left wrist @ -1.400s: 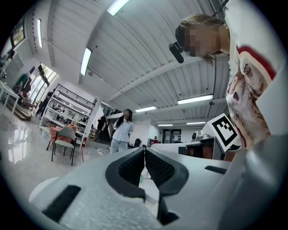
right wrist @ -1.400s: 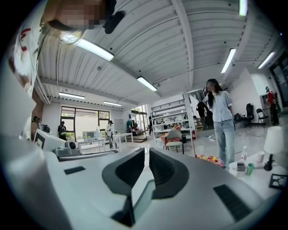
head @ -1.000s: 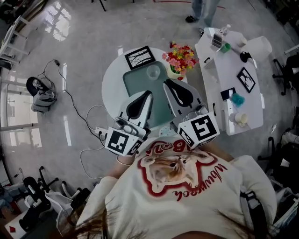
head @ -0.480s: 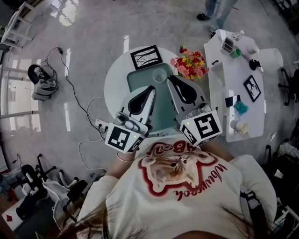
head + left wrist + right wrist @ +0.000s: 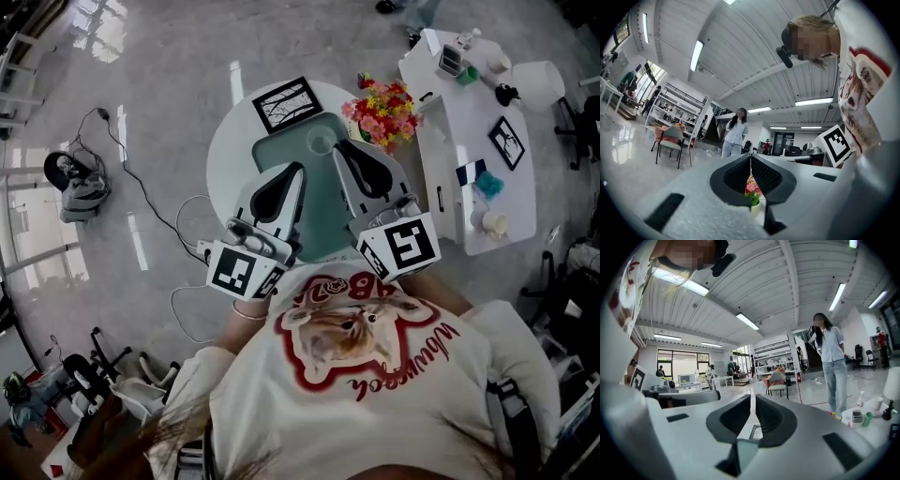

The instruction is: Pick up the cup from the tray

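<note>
The left gripper [image 5: 298,171] is held over the near part of the tray [image 5: 314,220], its jaws pressed together on nothing, much as a second ago. The cup [image 5: 321,142] (clear, upright) is seen at the tray's far end, untouched. The right gripper [image 5: 338,150], jaws likewise closed and empty, has been brought nearer the cup. Opening is judged to be needed before any grasp.

cup [image 5: 322,143]: 1
tray [image 5: 321,211]: 1
round table [image 5: 228,164]: 1
flower bunch [image 5: 384,111]: 1
grippers: 2 (left gripper [image 5: 298,168], right gripper [image 5: 337,148])
</note>
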`<move>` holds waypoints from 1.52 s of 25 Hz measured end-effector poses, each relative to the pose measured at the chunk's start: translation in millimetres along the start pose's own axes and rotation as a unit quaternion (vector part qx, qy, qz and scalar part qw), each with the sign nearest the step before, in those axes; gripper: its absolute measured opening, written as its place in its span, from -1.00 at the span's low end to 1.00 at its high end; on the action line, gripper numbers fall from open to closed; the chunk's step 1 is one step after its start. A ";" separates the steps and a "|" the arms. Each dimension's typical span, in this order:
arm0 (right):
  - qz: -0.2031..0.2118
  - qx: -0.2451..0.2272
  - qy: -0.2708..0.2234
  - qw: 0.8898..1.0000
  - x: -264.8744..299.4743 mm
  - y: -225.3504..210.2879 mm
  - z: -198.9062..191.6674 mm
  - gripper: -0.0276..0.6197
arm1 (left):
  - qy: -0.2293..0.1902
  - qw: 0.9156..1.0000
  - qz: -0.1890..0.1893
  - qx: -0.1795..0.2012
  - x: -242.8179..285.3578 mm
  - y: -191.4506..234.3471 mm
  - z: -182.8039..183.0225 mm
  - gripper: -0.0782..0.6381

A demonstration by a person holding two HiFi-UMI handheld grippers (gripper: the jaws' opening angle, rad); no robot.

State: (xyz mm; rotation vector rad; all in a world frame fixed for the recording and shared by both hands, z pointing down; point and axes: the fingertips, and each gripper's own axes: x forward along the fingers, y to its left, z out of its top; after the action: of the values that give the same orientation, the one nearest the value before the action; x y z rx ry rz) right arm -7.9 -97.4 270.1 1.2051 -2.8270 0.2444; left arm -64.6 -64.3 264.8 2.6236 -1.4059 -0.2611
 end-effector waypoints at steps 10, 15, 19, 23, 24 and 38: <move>-0.024 0.024 0.031 0.999 1.0 -4.1 -43.5 -0.76 | 0.021 1.000 -0.015 -0.013 -0.3 8.1 -18.0 -0.74; -0.039 0.029 0.036 0.998 1.7 -10.7 -58.7 -0.72 | 0.029 0.999 -0.020 -0.023 1.3 8.1 -28.9 -0.74; -0.049 0.033 0.051 0.997 3.5 -13.9 -74.3 -0.51 | 0.030 0.999 -0.022 -0.028 2.9 9.8 -33.9 -0.74; -0.052 0.034 0.071 0.996 7.5 -15.8 -93.4 -0.33 | 0.036 0.999 -0.020 -0.032 2.7 12.6 -41.4 -0.74; -0.052 0.036 0.075 0.995 8.3 -15.9 -97.8 -0.29 | 0.038 0.999 -0.019 -0.034 1.9 13.4 -43.1 -0.74; -0.058 0.040 0.118 0.990 28.3 -19.0 -144.6 -0.09 | 0.056 0.997 -0.006 -0.043 -10.6 25.1 -56.4 -0.74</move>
State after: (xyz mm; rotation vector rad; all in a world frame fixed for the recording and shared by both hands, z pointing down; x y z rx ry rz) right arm -15.0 -106.2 418.2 1.2583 -2.5571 0.4638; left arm -77.9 -66.2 326.0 2.5358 -1.3122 -0.1690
